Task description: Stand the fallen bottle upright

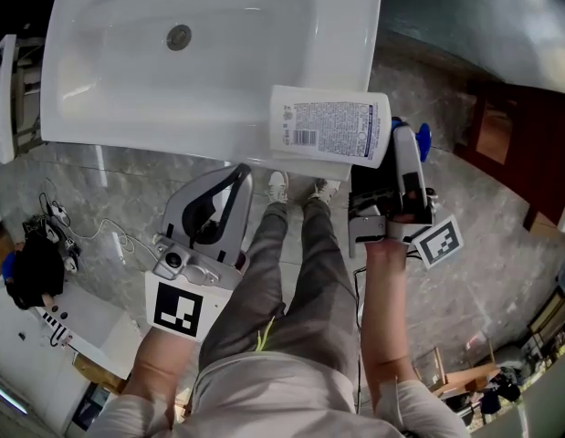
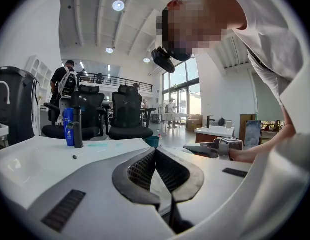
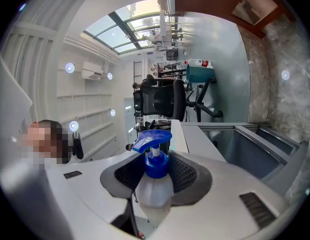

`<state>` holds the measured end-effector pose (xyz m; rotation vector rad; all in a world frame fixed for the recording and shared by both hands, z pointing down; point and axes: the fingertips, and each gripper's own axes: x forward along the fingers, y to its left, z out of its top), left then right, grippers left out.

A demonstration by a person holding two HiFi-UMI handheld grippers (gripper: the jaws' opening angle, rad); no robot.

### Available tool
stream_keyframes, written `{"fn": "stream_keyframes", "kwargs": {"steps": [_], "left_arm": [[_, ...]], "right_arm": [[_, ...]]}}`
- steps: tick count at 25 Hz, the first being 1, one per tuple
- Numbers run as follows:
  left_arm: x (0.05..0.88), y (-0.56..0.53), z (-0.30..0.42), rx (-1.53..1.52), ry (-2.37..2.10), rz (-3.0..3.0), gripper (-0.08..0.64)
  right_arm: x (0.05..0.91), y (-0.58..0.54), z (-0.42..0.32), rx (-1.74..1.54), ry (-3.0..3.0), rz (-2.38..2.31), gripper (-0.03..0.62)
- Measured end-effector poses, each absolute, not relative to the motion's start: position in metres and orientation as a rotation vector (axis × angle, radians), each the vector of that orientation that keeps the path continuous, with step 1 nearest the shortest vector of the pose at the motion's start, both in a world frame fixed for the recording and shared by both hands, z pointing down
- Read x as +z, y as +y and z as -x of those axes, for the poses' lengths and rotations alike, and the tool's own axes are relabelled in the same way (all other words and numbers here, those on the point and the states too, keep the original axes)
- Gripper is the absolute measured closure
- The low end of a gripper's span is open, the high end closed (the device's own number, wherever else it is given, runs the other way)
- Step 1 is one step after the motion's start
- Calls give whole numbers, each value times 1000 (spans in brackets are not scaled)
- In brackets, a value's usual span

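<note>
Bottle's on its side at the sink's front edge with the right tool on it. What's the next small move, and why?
Probably roll the right tool to swing the bottle base-down onto the sink rim. Its jaws already clamp the bottle just below the blue pump, while the bottle lies sideways over the rim, so only the turn remains.

The person wore grey trousers [image 1: 300, 272], pale shoes [image 1: 277, 187] and a light short-sleeved top [image 1: 264, 400]. The left gripper [image 1: 235, 179] had a pale grey shell, dark ribbed pads [image 2: 139, 171] and a black-and-white marker cube [image 1: 183, 310]. The right gripper [image 1: 402, 135] looked darker and bore a similar cube [image 1: 440, 242].
</note>
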<state>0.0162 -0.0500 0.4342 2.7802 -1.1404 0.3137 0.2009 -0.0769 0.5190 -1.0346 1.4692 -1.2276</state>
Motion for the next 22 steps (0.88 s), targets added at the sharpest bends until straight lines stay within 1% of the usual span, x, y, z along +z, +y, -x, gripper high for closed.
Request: {"fn": "stream_keyframes", "kwargs": {"steps": [22], "left_arm": [[434,-54,13,264,-1139,-2784,545]], "right_arm": [[497,-79,-204,-1126,1533,1173,436]]}}
